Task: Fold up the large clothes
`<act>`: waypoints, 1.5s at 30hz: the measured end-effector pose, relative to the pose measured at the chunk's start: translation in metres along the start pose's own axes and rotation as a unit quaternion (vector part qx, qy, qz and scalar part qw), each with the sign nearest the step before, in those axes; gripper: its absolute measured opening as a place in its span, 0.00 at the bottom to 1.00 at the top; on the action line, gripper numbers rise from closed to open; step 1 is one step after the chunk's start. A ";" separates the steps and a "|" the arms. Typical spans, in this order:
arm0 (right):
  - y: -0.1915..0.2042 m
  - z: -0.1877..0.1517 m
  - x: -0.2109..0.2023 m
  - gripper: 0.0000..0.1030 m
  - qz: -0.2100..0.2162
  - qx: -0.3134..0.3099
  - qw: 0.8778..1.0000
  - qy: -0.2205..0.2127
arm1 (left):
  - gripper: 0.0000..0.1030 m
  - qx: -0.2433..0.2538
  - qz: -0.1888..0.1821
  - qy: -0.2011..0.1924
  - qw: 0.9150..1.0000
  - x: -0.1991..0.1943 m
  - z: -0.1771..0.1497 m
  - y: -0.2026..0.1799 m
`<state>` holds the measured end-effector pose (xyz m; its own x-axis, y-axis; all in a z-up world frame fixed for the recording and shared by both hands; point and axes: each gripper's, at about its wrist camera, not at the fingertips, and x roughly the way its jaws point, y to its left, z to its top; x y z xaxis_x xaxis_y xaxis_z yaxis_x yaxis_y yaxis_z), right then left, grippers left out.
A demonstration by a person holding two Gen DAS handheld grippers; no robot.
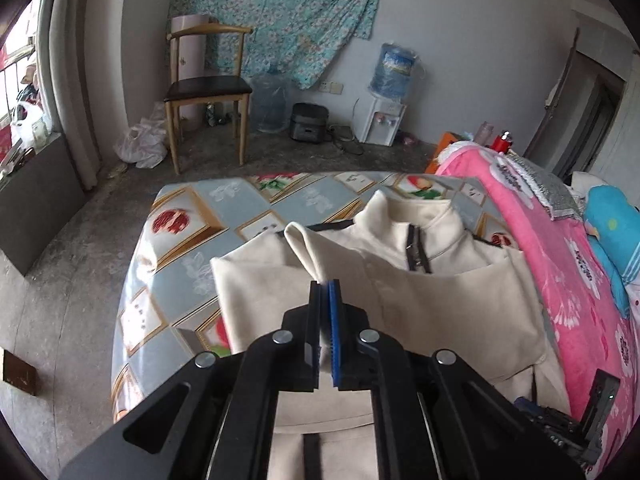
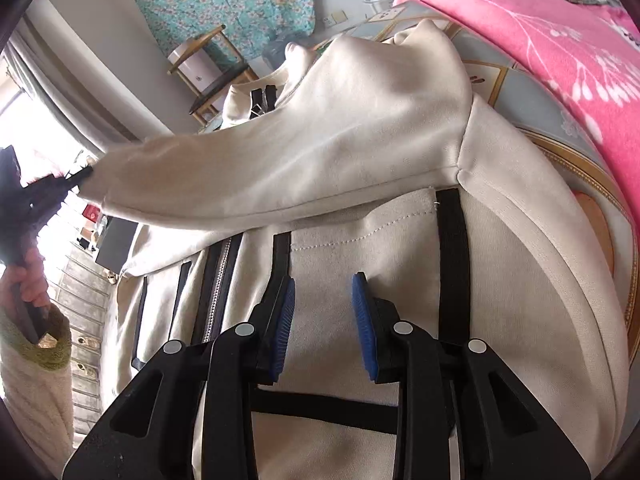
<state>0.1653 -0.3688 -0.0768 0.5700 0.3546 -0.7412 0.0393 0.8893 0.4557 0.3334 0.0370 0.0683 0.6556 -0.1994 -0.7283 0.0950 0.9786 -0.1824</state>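
Cream jacket (image 1: 432, 280), zipped, with black trim, spread face up on the patterned tabletop (image 1: 188, 240), collar at the far end, pink blanket (image 1: 560, 264) just to its right. Sleeve (image 2: 288, 160) lifted off the body and stretched across toward the left, cuff end pinched in the left gripper (image 1: 325, 286), jaws closed tight on the cloth. Seen from the right wrist camera as a taut span rising from the shoulder seam to that gripper (image 2: 60, 184), held in a hand (image 2: 30, 276) at the far left edge. Right gripper (image 2: 324, 300) hovering low over the jacket front, blue pads (image 2: 286, 312) partly apart, nothing between them, no cloth pinched; chest seam and black straps just beyond the tips.

Step in hand, judged: folding the sleeve inward over the body. Best done by keeping the cuff clamped and the span taut, carrying it across in a low arc, laying it flat along the torso without dragging the jacket sideways. Worth pressing the right gripper down near the shoulder seam as an anchor, so the crease forms there and not at a slant. Release only once the sleeve lies smooth.
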 end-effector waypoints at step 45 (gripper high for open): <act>-0.053 0.191 0.046 0.05 -0.180 -0.021 0.983 -0.021 | 0.07 0.026 0.023 0.086 0.996 0.069 -0.074 0.027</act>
<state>0.3468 -0.4549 -0.0410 0.5592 0.0034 -0.8290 0.2113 0.9664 0.1464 0.3259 0.0463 -0.0356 0.5227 -0.1552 -0.8382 0.1091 0.9874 -0.1148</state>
